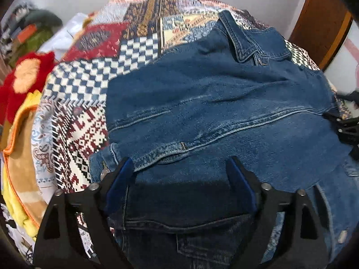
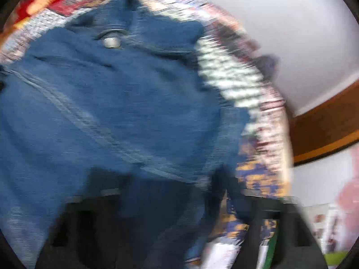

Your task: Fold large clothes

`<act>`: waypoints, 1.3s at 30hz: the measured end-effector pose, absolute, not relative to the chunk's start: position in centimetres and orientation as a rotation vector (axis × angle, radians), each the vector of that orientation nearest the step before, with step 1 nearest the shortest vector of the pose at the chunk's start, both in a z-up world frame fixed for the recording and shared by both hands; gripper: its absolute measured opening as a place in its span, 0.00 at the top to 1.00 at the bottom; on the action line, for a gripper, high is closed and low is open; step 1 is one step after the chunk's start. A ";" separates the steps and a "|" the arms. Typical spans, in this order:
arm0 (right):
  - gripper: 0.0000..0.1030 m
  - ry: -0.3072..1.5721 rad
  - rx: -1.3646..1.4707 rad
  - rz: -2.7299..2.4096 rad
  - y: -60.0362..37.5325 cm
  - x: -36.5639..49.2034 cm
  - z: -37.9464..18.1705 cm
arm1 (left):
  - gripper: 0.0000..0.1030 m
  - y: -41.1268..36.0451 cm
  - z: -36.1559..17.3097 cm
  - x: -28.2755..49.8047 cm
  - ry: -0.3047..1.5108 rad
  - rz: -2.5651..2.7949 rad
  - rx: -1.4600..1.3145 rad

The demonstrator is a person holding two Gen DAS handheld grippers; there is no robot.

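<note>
A blue denim jacket [image 1: 224, 103] lies spread on a patterned patchwork bedspread [image 1: 89, 78], its collar [image 1: 237, 35] at the far end. My left gripper [image 1: 179, 170] hovers over the jacket's near part, open, its blue pads [image 1: 121, 174] wide apart and pinching no cloth. The right gripper [image 1: 345, 125] shows as black parts at the jacket's right edge. The right wrist view is blurred: the jacket [image 2: 112, 100] with a metal button [image 2: 111, 42] fills it. There my right gripper [image 2: 166, 179] shows dark fingers set wide apart over the denim, open.
A red and orange plush item [image 1: 24, 74] and a yellow and tan blanket [image 1: 20, 157] lie off the bedspread's left side. A brown wooden frame [image 1: 318, 22] stands at the right by a white wall. The bedspread [image 2: 235, 83] edge runs close to the jacket's right side.
</note>
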State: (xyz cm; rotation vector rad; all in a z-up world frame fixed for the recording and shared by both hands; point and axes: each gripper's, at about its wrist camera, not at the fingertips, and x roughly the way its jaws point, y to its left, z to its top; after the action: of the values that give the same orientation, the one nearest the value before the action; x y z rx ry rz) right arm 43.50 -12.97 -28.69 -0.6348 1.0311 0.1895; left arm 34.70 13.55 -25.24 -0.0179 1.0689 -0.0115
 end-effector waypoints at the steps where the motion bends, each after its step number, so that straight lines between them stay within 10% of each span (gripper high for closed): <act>1: 0.13 1.036 -0.582 0.192 -14.0 43.7 -28.6 | 0.06 13.6 -25.3 34.4 1.058 0.000 -0.009; 24: 0.18 1.226 0.395 0.242 -25.4 52.0 -28.0 | 0.07 27.0 -27.7 43.7 1.196 0.036 -0.398; 29: 0.32 1.259 0.432 0.289 -24.5 53.6 -29.7 | 0.29 26.9 -30.4 46.1 1.229 -0.049 -0.520; 35: 0.77 1.273 0.362 0.323 -22.5 54.9 -30.7 | 0.73 26.6 -30.6 47.5 1.210 -0.097 -0.546; 39: 0.86 1.226 0.274 0.325 -20.8 55.7 -29.2 | 0.81 26.6 -29.0 47.5 1.184 -0.056 -0.481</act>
State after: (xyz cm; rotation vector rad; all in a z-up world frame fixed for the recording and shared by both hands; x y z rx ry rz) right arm 55.67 -20.75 -29.17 0.2741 1.2262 0.3252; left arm 47.51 26.62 -29.01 -0.4806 1.1845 -0.0556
